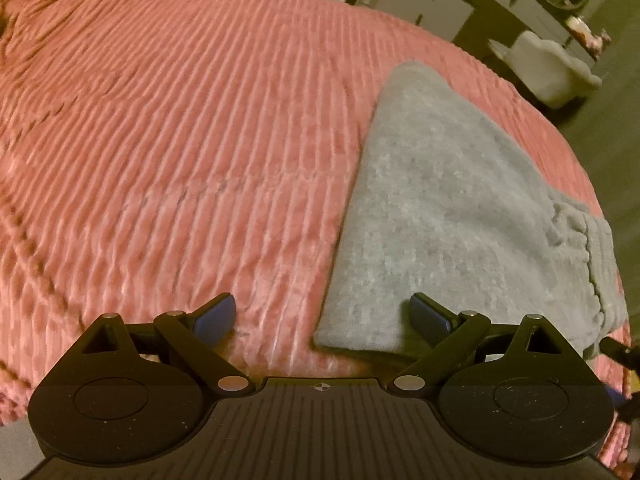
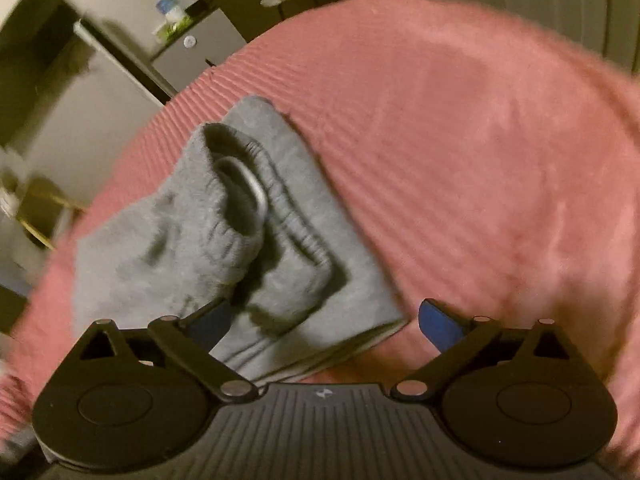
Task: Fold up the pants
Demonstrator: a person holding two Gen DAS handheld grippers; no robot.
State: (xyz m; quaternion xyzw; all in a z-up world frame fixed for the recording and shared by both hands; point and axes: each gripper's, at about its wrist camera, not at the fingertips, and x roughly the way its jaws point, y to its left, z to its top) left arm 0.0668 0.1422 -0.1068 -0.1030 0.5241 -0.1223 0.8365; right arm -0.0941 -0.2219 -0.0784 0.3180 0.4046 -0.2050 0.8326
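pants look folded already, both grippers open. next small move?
Probably back both off. The grey pants lie in a compact fold on the pink blanket, waistband tucked on top. The left gripper and right gripper are open and hold nothing.

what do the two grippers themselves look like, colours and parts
Both match. The left gripper and right gripper are matte black, with a ribbed central body bearing a small round target mark, two large round discs at the sides, and angled linkage arms joined by silver pins. The fingers end in blue pads. No cables, sleeves or hands show.
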